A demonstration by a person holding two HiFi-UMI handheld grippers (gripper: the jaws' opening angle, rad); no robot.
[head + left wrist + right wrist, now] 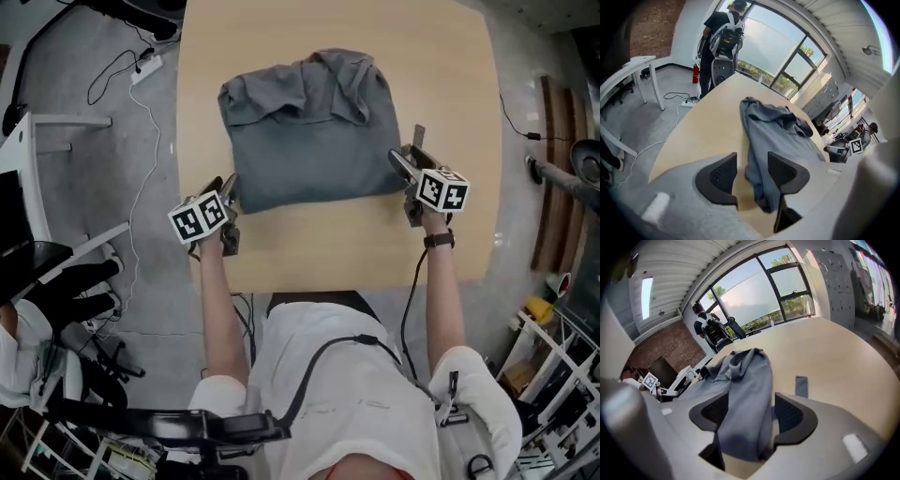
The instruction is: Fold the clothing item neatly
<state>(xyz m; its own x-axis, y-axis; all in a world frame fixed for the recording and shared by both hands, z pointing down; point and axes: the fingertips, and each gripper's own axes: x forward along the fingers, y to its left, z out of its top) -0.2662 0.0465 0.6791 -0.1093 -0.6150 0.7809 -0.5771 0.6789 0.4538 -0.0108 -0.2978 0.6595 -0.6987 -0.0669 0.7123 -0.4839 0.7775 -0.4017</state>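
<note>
Grey garment (309, 141) lay roughly folded, mid wooden table (450, 75) | left gripper (228, 187): jaws wide apart, garment's near-left corner loose between them | right gripper (405, 157): jaws apart, near-right corner draped between, unclamped

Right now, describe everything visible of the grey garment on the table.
The grey garment is soft, matte blue-grey fabric, lying folded into a rough rectangle on the light wooden table. Its near edge is fairly straight, and the far edge is bunched in loose, crumpled folds. The left gripper sits at its near-left corner and the right gripper at its near-right corner. Each has cloth between open jaws and does not pinch it.
</note>
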